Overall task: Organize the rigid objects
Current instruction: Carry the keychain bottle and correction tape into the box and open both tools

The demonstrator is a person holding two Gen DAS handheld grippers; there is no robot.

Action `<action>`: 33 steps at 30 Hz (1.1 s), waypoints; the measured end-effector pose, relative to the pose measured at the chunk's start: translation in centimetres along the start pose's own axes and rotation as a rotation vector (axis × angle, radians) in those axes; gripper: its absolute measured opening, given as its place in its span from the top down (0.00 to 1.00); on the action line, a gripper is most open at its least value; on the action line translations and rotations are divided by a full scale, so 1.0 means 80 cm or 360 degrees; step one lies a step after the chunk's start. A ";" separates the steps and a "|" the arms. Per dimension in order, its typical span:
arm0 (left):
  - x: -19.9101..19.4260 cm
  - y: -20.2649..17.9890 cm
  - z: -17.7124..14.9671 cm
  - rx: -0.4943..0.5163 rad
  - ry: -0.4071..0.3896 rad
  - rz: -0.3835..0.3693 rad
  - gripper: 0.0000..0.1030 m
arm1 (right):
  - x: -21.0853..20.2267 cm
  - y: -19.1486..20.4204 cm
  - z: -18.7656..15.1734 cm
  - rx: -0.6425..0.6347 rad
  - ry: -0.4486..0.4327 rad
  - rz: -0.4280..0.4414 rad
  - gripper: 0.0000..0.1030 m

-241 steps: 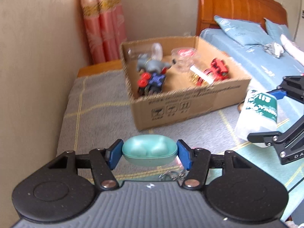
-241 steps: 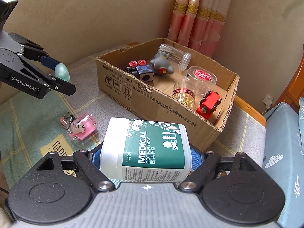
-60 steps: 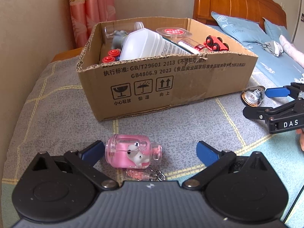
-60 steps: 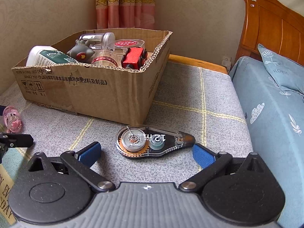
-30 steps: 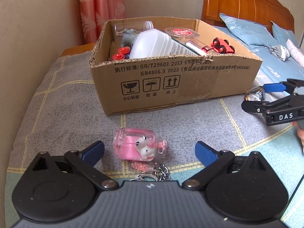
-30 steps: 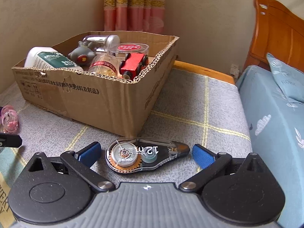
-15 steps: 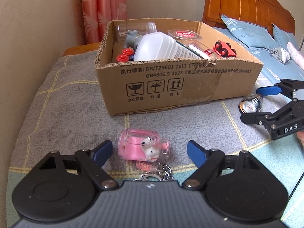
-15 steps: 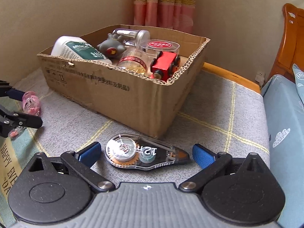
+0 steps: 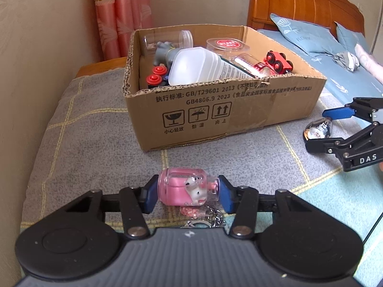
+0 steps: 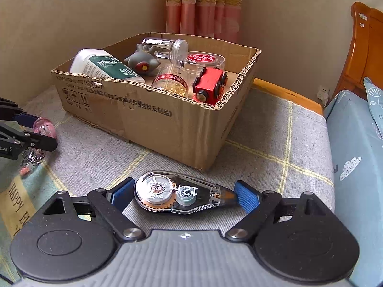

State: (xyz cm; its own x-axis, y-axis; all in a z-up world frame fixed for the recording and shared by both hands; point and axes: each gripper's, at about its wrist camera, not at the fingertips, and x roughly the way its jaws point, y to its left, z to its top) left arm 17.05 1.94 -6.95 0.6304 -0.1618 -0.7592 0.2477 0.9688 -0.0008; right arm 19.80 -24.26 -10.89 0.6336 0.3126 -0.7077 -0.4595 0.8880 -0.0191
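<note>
Left gripper (image 9: 188, 192) now clamped on pink keychain bottle (image 9: 184, 190), jaws apart 0.5 s ago | right gripper (image 10: 184, 195) narrowing, not yet gripping correction tape (image 10: 178, 197) | cardboard box (image 9: 239, 110) at 12 o'clock | lift next.

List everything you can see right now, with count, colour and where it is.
cardboard box: 1, brown, on the grey blanket
cotton swab bottle: 1, white and green, in box
toy train: 1, red, in box
grey toy: 1, in box
clear jars: 3, in box
pink keychain bottle: 1, between left tongs
correction tape: 1, clear, between right tongs
left tongs: shut on the keychain bottle
right tongs: closing, pads near the tape
</note>
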 end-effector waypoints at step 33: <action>-0.018 -0.001 -0.018 0.0002 -0.0002 -0.0026 0.52 | -0.074 0.029 0.003 -0.0084 -0.0108 -0.0020 0.10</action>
State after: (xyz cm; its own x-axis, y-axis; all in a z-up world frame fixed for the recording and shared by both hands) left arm 15.03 2.37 -6.80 0.6272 -0.1780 -0.7583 0.2590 0.9658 -0.0125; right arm 15.14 -24.00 -6.56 0.6794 0.3251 -0.6578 -0.4821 0.8736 -0.0661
